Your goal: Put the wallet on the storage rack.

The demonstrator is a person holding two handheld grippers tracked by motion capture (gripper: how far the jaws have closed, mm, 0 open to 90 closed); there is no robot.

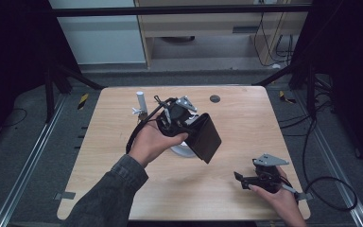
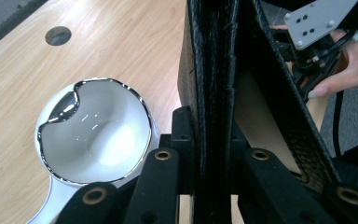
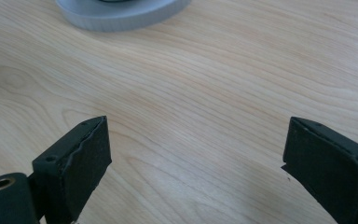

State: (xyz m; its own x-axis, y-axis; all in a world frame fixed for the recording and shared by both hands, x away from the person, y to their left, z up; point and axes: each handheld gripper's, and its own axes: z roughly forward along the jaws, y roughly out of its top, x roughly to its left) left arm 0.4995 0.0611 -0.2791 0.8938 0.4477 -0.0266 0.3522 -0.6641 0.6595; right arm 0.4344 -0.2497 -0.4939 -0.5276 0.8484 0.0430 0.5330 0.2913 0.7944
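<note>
The black wallet (image 1: 206, 136) is pinched at one edge by the left gripper (image 2: 214, 154), whose jaws are nearly shut on the folded leather. It hangs open like a tent above the table (image 1: 123, 156), just over a white bowl (image 2: 95, 133) on its grey base (image 3: 121, 11). For the step in hand, lifting the wallet clear, the clamp is best kept firm and the wallet raised straight, so that its free flap is not dragged across the bowl's rim. In the left gripper view the leather runs up between the two jaws and well past their tips; the bowl sits beside and below the jaws. The right gripper (image 3: 196, 154) is held low over bare wood with its jaws spread wide and nothing between them. The wallet lies well apart from those jaws, beyond their tips.
</note>
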